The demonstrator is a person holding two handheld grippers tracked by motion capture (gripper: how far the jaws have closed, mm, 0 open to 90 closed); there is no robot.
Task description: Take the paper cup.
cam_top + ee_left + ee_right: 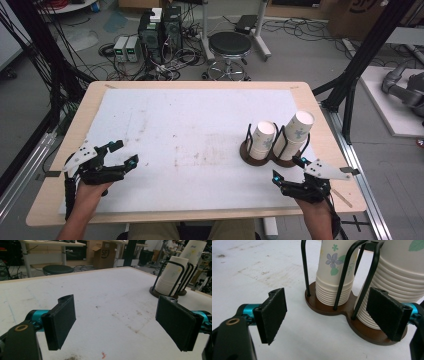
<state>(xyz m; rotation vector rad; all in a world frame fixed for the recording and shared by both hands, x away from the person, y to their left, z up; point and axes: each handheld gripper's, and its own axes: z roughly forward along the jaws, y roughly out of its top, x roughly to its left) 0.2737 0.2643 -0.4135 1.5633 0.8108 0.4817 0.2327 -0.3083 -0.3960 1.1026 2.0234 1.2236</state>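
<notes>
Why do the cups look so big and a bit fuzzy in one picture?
In the right gripper view the camera sits close to the cups, so they loom large and soft-edged. In the left gripper view the far room behind the table is hazy. In the high view light is even, shadows faint, and the table edges bow slightly.

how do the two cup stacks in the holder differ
The left stack is shorter; the right stack rises higher. The right stack sits nearer the right gripper; the left stack sits farther toward the table's middle. Both are white flower-printed paper cups, upside down, on one brown holder with black wire posts.
</notes>
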